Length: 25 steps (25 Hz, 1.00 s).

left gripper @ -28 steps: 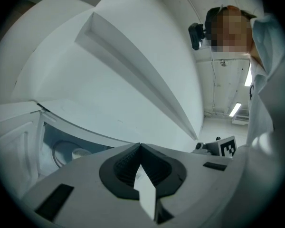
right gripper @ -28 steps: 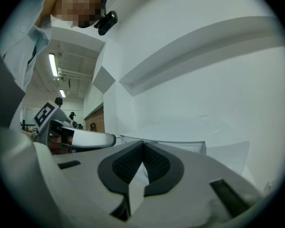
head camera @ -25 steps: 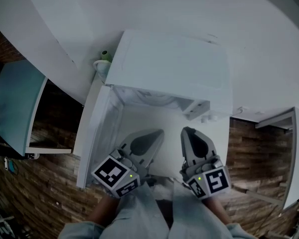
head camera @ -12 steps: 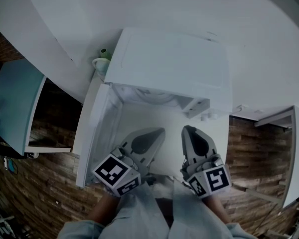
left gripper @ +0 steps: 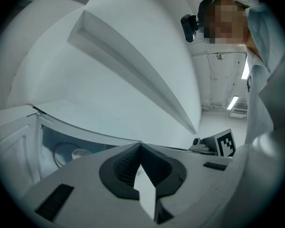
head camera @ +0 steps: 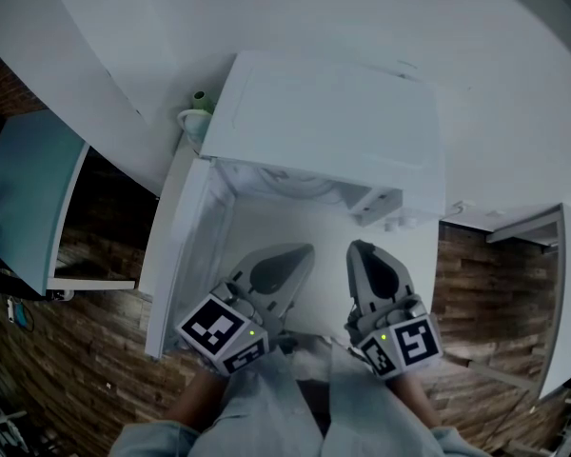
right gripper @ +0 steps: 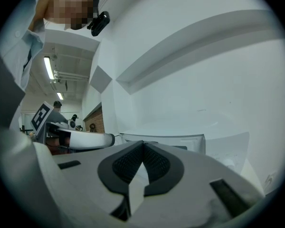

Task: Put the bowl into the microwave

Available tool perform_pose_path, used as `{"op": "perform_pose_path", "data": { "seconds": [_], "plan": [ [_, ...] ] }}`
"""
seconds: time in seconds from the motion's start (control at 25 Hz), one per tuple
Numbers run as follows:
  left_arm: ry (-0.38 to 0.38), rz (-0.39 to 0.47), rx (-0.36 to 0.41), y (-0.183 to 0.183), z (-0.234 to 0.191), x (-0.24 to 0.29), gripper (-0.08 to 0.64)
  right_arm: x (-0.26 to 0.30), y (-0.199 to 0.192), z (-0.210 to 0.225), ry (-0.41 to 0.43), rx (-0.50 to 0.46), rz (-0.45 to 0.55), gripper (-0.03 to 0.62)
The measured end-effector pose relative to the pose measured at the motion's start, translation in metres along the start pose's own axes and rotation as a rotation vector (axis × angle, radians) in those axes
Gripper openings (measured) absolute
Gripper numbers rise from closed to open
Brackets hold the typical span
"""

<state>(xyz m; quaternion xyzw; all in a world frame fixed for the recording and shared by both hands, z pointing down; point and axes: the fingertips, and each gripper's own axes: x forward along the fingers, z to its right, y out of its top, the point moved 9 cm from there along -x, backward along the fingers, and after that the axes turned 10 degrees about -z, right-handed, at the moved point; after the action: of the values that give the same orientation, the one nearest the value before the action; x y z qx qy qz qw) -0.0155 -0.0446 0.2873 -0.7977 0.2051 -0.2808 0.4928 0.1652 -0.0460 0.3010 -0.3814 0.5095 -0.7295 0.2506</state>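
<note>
A white microwave (head camera: 328, 122) stands on a white counter with its door (head camera: 183, 255) swung open to the left. My left gripper (head camera: 300, 253) and right gripper (head camera: 360, 249) hover side by side just in front of the open cavity (head camera: 295, 190). Both are shut with nothing between their fingers. In the left gripper view the closed jaws (left gripper: 140, 144) point at the cavity, where a pale round shape (left gripper: 69, 153) shows. I cannot tell whether it is the bowl or the turntable. The right gripper view has its shut jaws (right gripper: 143, 142) aimed at the microwave body (right gripper: 180, 139).
A small green and white cup (head camera: 197, 114) sits behind the microwave's left corner. A white wall shelf (left gripper: 133, 75) runs above. Wooden floor (head camera: 86, 350) and a teal cabinet door (head camera: 24, 198) lie to the left, a white frame (head camera: 552, 293) to the right.
</note>
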Motion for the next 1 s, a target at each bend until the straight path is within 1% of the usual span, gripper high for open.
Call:
{"op": "perform_pose_path", "data": {
  "seconds": [0.44, 1.0],
  "plan": [
    [0.005, 0.01, 0.003, 0.0013, -0.0006, 0.0002, -0.006, 0.0027, -0.0022, -0.0008, 0.023, 0.003, -0.016, 0.002],
    [0.001, 0.006, -0.003, -0.0009, 0.0007, -0.0009, -0.006, 0.0013, -0.0033, -0.0034, 0.014, -0.017, -0.036, 0.002]
  ]
}}
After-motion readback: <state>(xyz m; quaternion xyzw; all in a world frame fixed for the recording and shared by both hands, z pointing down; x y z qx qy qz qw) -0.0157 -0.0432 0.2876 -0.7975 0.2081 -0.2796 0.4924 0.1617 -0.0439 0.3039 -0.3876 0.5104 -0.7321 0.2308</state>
